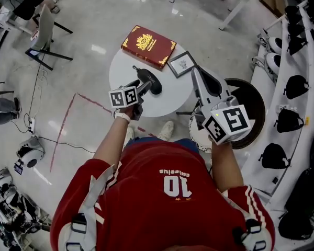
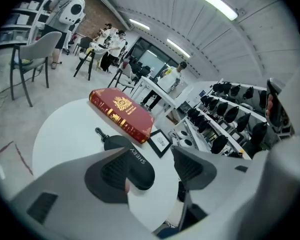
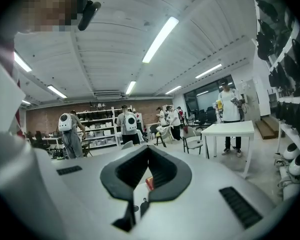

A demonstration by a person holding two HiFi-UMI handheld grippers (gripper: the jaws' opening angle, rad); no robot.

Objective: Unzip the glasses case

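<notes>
Black oval zip-up glasses case (image 1: 149,81) (image 2: 136,165) lies flat mid-way across the round white table (image 1: 120,69), a bit toward the near edge, with its pull-tab end pointing at the far edge.

Left gripper (image 1: 141,90) (image 2: 151,154): jaws wide apart and angled down over the near end of the case. In the left gripper view the case sits partly behind the left jaw. No pad presses on it and nothing is gripped.

Right gripper (image 1: 204,80) (image 3: 149,151): jaws closed tip to tip with nothing between them. It's held up by the table's right edge, well clear of the case.

Red hardback book with gold ornament (image 1: 148,46) (image 2: 121,111) is at the far edge. Small dark-framed picture (image 1: 181,63) (image 2: 159,142) is at the far-right edge, just beside the book's corner.
</notes>
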